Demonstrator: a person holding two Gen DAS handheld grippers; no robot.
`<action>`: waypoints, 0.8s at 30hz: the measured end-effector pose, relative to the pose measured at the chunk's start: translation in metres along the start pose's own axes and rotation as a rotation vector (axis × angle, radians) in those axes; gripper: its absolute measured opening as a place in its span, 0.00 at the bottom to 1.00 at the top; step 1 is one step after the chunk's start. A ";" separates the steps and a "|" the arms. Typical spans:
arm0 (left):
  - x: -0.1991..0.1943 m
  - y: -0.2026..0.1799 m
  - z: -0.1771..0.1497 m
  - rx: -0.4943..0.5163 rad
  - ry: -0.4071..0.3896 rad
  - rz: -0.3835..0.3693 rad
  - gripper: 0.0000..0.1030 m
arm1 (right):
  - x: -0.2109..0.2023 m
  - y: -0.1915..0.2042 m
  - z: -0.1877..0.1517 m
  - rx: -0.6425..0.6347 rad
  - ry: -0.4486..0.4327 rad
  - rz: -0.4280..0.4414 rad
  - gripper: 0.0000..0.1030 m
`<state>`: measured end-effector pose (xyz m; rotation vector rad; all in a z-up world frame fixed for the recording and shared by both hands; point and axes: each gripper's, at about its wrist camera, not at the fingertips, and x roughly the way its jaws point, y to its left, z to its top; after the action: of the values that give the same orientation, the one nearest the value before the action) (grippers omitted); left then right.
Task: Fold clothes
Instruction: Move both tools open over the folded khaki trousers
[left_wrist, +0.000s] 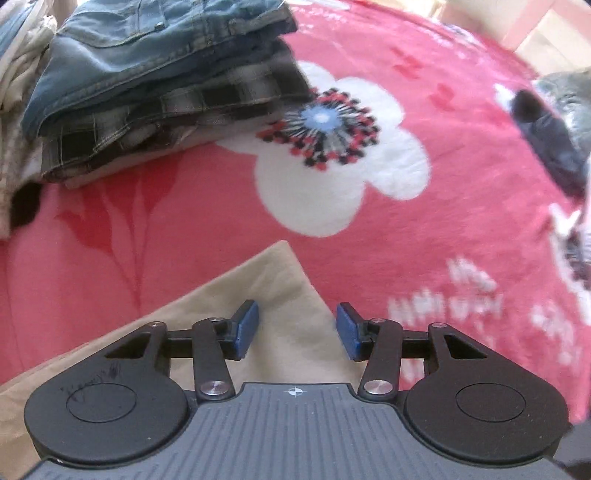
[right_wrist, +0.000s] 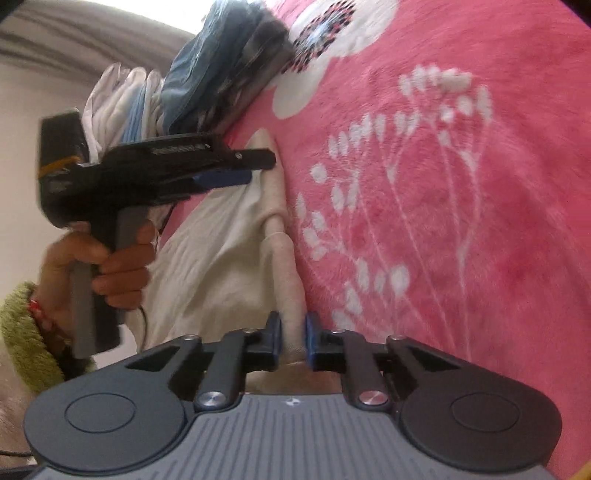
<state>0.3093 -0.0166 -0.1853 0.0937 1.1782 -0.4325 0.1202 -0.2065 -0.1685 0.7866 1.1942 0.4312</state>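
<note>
— Right by my right camera, what do you see?

— Beige cloth (right_wrist: 291, 295), rolled into a thick edge. My right gripper (right_wrist: 293, 341) pinches it between its two blue pads. From there the rolled edge runs away from me, up across the pink blanket (right_wrist: 461, 221).

— And your left one?

— My left gripper (left_wrist: 297, 330) has its fingers spread wide, with nothing between them. It hangs over a flat corner of the same beige cloth (left_wrist: 273, 288). I cannot tell if it touches the cloth.

— Can you see the left gripper from the other side?

— Yes. From the right camera it lies sideways, pointing right, with its tip close to the far end of the rolled edge. A hand (right_wrist: 110, 262) wraps around its grey handle, and a fuzzy green sleeve (right_wrist: 26, 332) covers the wrist.

— What is around you?

— The pink blanket has a big white flower (left_wrist: 332, 155) and small white leaves on it. A pile of folded clothes (left_wrist: 155, 85) sits at the far left, blue jeans on top, a checked one under them. Some dark clothes (left_wrist: 554, 140) lie at the right edge. Behind the pile I see a pale wall (right_wrist: 22, 110).
</note>
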 end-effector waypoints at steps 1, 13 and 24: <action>0.001 0.002 -0.002 -0.012 -0.005 0.003 0.42 | -0.001 0.000 -0.003 0.010 -0.004 -0.001 0.12; 0.004 0.007 -0.011 -0.064 -0.061 0.032 0.38 | -0.012 -0.031 -0.038 0.234 0.168 -0.091 0.00; -0.006 0.016 -0.014 -0.089 -0.098 -0.038 0.38 | 0.014 -0.001 0.074 -0.108 0.016 0.012 0.36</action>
<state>0.3013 0.0035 -0.1872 -0.0264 1.1024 -0.4127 0.1942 -0.2204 -0.1672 0.6985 1.1716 0.5087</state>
